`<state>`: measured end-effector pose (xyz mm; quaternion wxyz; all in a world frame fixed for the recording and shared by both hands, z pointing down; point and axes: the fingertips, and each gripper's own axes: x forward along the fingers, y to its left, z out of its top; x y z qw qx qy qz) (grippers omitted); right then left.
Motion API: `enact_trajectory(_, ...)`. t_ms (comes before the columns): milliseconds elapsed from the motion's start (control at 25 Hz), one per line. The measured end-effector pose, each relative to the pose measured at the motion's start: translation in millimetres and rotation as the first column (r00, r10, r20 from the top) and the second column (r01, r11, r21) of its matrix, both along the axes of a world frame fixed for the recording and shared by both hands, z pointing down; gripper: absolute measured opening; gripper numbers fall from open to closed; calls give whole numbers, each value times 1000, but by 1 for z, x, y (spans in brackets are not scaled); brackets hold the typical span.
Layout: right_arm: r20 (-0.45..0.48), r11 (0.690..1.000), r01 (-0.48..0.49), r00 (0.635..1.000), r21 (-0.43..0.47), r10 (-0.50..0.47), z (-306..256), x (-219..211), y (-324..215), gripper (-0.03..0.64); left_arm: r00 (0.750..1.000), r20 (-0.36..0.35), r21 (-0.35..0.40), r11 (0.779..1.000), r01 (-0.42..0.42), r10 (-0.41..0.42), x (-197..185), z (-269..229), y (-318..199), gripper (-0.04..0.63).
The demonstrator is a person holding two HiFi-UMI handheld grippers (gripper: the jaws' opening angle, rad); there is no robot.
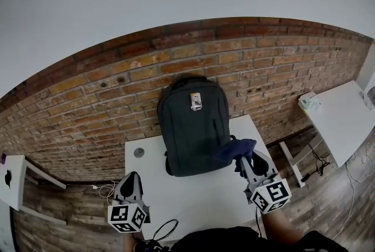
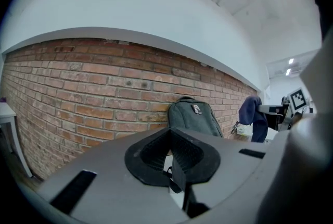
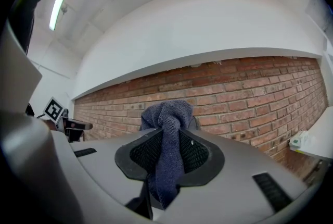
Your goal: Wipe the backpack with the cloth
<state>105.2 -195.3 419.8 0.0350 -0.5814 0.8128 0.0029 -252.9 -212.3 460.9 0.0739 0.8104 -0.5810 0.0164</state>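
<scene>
"Judging by the head view, has any wiping begun?" asks the first.

"I doubt it," says the second. "The right gripper [image 1: 245, 158] has its jaws clenched on the blue cloth [image 1: 235, 149], which bunches above them and hangs down between them. So the pick-up is done. The cloth is at the lower right side of the dark grey backpack [image 1: 195, 125], but I cannot tell whether it touches the fabric."

"And the other one?"

"The left gripper [image 1: 133, 179] hangs low over the near left part of the table [image 1: 193, 204], well apart from the backpack. Its jaws are pressed together with nothing between them."

"What is left, then?"

"As I judge it, nearly all of it: the front panel, the sides and the top all need the cloth run over them. The free gripper may have to steady the bag, since it stands upright and only leans back."

"Leans on what?"

"On the brick wall [image 1: 105, 98] behind the table. The tabletop is white and smooth, with a small round grey disc [image 1: 139, 152] left of the bag. The floor [image 1: 328, 198] is wood-patterned, and a second white table [image 1: 343, 119] stands to the right."
</scene>
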Motion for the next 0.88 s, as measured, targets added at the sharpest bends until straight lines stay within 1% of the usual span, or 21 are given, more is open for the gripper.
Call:
enact_trajectory(240, -25, 999, -34, 999, -25, 33, 0, -15, -9, 86, 999, -32, -50, 999, -7, 5, -24, 16, -24, -6)
enact_trajectory(480, -31, 997, -68, 997, -43, 67, 3, -2, -18, 86, 999, -38, -68, 997, -23, 20, -16, 23, -33, -6)
enact_trajectory(720, -37, 999, -22, 999, -43, 20, 2, 7, -35, 86, 1000, -24, -61, 998, 15, -17, -11, 15, -29, -6)
enact_trajectory(880, -36, 999, 11, 999, -41, -12, 3, 17, -46, 86, 999, -12, -43, 998, 50, -51, -6, 6, -25, -6)
